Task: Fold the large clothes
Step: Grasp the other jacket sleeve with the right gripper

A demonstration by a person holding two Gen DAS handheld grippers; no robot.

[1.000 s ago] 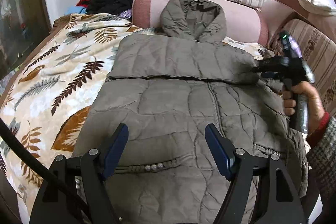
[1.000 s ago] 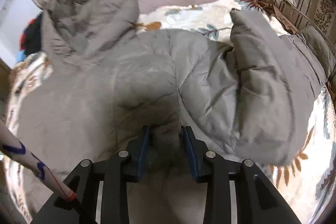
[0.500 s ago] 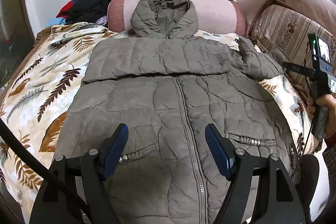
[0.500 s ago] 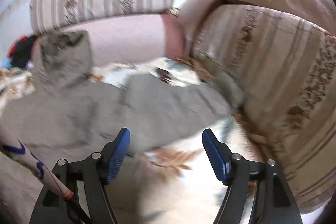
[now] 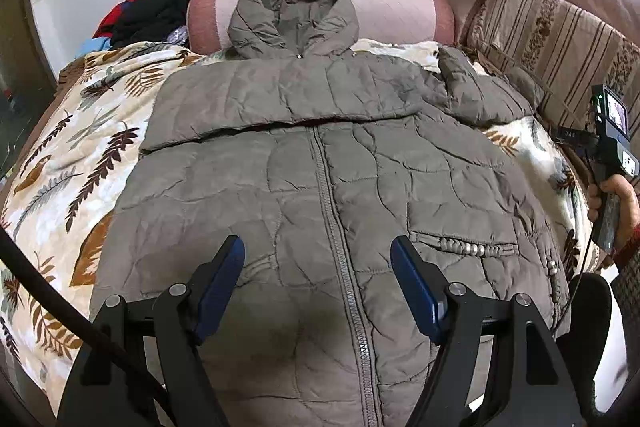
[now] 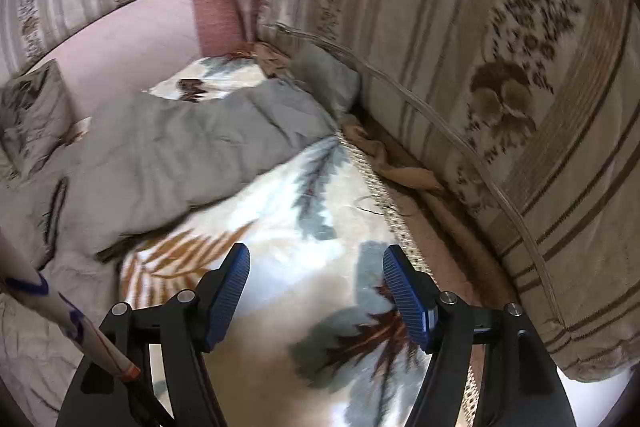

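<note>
Right under our left gripper (image 5: pixel 318 275), jaws wide apart and holding nothing, lies the grey padded jacket (image 5: pixel 328 187), front up and zipped, spread on the leaf-print blanket (image 5: pixel 60 163) over the sofa seat. Our right gripper (image 6: pixel 316 287) hangs off to the right side, jaws apart too, over bare blanket with nothing between the pads. One sleeve (image 5: pixel 280 99) lies folded flat across the chest; the other sleeve (image 6: pixel 208 147) trails out toward the striped side cushion (image 6: pixel 480 67), its cuff tucked against it. So we judge the sleeve stage is half done, and the next move calls for our right gripper to close on that loose cuff and carry it across the chest. Room is tight there, with the cushion crowding the cuff. Further back the hood (image 5: pixel 294 15) leans up on the pink bolster (image 5: pixel 392 11), so the back edge is hemmed in; the left side has open blanket to spare.
</note>
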